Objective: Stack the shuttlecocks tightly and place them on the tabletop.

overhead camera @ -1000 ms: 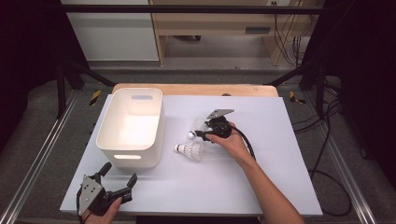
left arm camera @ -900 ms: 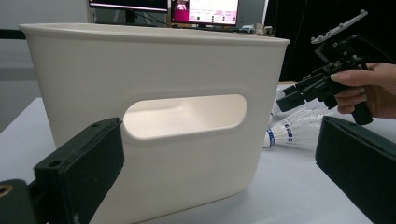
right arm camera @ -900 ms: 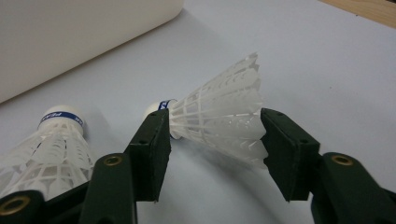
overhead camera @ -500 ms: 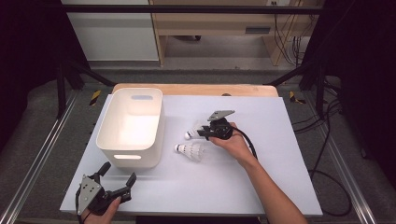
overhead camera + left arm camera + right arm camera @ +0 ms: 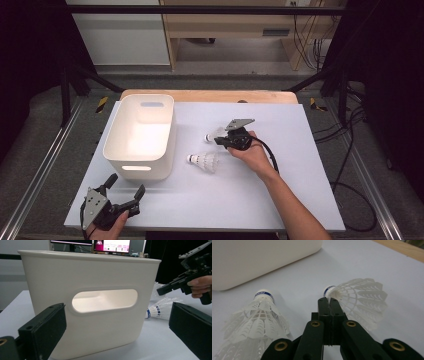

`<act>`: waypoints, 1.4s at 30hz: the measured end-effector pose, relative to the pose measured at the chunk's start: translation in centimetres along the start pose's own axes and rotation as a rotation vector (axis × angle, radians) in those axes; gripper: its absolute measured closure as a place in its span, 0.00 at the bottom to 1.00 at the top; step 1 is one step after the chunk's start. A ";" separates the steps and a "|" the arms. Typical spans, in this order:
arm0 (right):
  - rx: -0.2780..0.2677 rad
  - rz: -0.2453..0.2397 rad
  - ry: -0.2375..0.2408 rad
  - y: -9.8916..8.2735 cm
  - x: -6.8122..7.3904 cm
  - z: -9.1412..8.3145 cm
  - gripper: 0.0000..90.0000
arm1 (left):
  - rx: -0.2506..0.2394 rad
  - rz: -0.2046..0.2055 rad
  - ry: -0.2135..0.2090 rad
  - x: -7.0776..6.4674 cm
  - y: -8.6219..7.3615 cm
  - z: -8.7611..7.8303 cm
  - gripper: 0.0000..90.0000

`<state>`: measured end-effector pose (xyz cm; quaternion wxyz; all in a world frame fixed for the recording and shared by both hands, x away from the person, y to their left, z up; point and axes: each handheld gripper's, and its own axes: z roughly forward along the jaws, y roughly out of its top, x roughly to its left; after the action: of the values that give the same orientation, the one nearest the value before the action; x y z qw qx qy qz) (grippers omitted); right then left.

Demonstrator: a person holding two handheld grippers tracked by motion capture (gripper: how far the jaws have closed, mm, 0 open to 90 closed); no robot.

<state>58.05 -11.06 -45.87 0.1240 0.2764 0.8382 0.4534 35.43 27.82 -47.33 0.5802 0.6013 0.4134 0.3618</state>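
Note:
Two white feather shuttlecocks lie on the white table right of a white plastic bin point(image 5: 171, 131). My right gripper point(image 5: 220, 140) point(image 5: 328, 300) lies low over the table. Its jaws have just been closing and now stand pressed together, pinching the skirt of the far shuttlecock point(image 5: 213, 134) point(image 5: 362, 296) close to its cork. The near shuttlecock point(image 5: 204, 161) point(image 5: 260, 317) rests free beside it, cork toward the bin. My left gripper point(image 5: 125, 188) point(image 5: 117, 322) is open at the table's front left. It faces the bin's handle slot point(image 5: 105, 298) with nothing between its jaws.
The bin point(image 5: 87, 272) is empty and stands at the table's left half. A wooden board point(image 5: 210, 95) runs along the far edge. The left gripper view also catches the other hand's gripper point(image 5: 166, 290) beyond the bin, and a shuttlecock point(image 5: 162, 309).
The right gripper's jaws have closed from apart to together on the far shuttlecock's skirt. Both hands stay about where they were.

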 end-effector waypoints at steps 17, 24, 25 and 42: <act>-0.140 0.086 -0.089 -3.7 2.1 -7.2 1.00 | -0.013 -0.003 0.016 0.1 0.2 -0.2 0.01; -0.143 0.093 -0.102 -5.3 3.1 -8.7 1.00 | -0.017 -0.002 0.013 0.2 0.3 -0.2 0.01; -0.142 0.092 -0.104 -5.4 3.3 -8.9 1.00 | -0.017 -0.003 0.012 0.1 0.3 -0.2 0.01; -0.141 0.095 -0.101 -6.6 4.6 -9.8 1.00 | -0.029 0.011 -0.006 -0.1 0.6 -0.1 0.01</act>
<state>47.47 -18.13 -45.68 0.1636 0.3288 0.7828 0.5024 35.34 27.83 -46.69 0.5880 0.5963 0.4030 0.3692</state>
